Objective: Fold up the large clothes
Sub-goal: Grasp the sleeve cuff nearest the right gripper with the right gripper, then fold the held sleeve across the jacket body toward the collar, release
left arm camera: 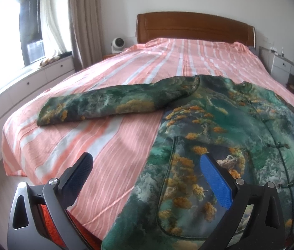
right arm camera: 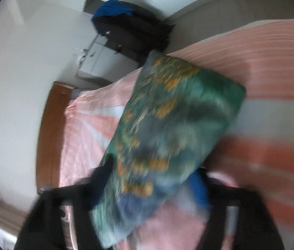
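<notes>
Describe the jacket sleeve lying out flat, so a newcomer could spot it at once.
Start at the bed with its pink striped sheet. A green printed jacket lies at its near end. The sleeve reaches sideways toward the window, the only green strip lying flat across the stripes.

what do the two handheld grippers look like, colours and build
The left gripper has matte black angular fingers with round silver pivot bolts, grey metal linkage arms with triangular cut-outs, and textured blue pads, one shadowed to dark navy. The right gripper is motion-blurred: black fingers, one blue pad. No cables, sleeves or markings visible.
</notes>
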A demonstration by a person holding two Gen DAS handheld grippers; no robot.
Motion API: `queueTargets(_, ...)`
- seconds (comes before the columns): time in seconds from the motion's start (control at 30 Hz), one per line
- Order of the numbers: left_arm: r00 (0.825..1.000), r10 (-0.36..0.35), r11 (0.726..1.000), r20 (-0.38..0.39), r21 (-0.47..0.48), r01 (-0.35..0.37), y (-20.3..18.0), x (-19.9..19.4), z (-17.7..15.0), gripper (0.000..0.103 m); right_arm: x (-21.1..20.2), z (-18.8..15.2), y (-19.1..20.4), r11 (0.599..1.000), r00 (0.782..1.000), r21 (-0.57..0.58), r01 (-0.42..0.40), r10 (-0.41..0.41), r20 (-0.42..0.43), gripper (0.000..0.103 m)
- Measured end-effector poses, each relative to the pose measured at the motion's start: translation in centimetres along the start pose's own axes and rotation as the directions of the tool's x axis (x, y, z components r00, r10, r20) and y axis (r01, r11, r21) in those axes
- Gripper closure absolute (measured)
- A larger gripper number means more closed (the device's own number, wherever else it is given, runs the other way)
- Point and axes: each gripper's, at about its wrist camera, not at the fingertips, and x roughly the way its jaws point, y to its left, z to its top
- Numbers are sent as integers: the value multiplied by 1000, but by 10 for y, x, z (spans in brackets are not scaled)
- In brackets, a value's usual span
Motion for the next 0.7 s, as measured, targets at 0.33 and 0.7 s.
queueTargets(0.33, 999, -25, 999, -26, -30, 24, 6, 12, -4, 1, -79, -185, 270, 607, 957, -760, -233, 280, -69, 82)
queueTargets(0.7, 1000, -19, 997, -23, -72, 18, 21, 15, -8, 1, 10, -468, 303, 332, 893, -846, -418, -21, -450, 18)
